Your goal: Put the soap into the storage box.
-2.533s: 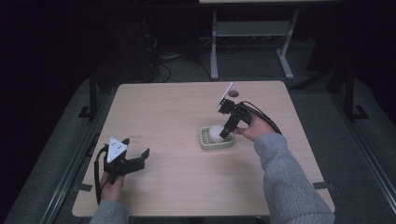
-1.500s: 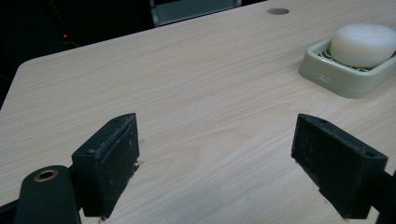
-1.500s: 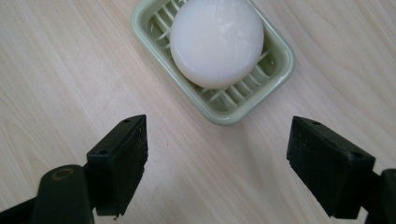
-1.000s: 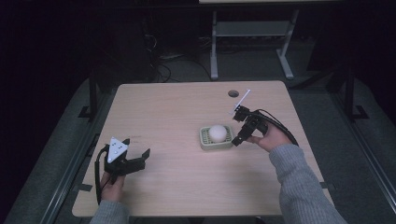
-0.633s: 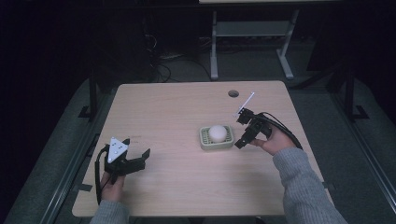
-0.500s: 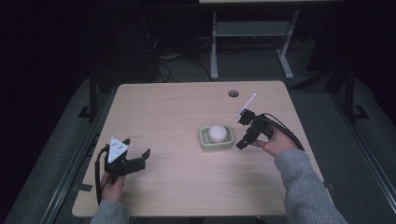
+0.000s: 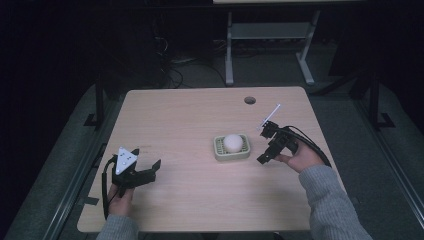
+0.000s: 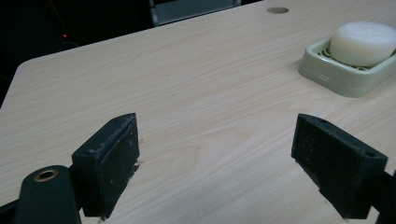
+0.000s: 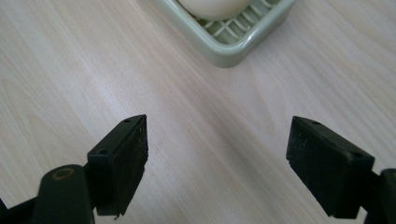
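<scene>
A round white soap bar [image 7: 232, 142] lies in a pale green soap dish [image 7: 220, 152] near the middle of the wooden table [image 7: 190, 120]. My right gripper [image 7: 264, 150] stands open just right of the dish, jaws apart over bare wood and nothing between them. The dish's corner [image 9: 229, 51] and the soap's edge [image 9: 212, 7] sit at the top of the right gripper view. My left gripper [image 7: 151, 170] rests open at the table's front left, well away from the dish. In the left gripper view the dish [image 8: 345, 77] with the soap [image 8: 362, 42] lies far off at upper right.
A round cable hole [image 7: 249, 100] is in the table near its far edge. Beyond the table is a dark floor with a grey desk frame [image 7: 270, 35] and cables. Bare wood stretches between the two grippers.
My right gripper has left the soap in the dish and drawn back to the right and toward the table's front. The left gripper has stayed put.
</scene>
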Available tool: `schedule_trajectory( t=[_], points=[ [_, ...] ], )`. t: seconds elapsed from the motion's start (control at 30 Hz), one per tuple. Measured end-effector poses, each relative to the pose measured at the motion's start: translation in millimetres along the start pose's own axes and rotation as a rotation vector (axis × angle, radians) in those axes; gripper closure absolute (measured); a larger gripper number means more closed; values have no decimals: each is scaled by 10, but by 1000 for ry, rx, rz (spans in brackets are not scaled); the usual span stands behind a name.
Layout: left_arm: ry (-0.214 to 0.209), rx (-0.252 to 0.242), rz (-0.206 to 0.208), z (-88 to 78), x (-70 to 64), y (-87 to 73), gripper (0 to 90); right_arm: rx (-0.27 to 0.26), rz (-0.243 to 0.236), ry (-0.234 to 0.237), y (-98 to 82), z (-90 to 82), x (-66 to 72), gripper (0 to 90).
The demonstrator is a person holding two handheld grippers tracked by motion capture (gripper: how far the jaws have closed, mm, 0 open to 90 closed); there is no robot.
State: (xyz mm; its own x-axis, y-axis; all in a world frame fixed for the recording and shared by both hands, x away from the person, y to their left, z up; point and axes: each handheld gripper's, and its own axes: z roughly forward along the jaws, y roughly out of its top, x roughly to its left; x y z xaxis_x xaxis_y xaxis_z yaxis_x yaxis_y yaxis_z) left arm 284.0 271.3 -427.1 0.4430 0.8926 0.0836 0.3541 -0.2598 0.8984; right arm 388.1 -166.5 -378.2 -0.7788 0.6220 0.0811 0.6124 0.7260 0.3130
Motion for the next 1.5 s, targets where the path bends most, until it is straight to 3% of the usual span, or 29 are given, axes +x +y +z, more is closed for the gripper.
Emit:
schedule_trajectory(
  t=[0.87,1.5],
  points=[
    [0,2,8,4,-3,1,148,-21,44,0,-403,17,15,202],
    [-4,5,16,7,-13,4,148,-50,79,9,-835,118,115,202]
  ],
)
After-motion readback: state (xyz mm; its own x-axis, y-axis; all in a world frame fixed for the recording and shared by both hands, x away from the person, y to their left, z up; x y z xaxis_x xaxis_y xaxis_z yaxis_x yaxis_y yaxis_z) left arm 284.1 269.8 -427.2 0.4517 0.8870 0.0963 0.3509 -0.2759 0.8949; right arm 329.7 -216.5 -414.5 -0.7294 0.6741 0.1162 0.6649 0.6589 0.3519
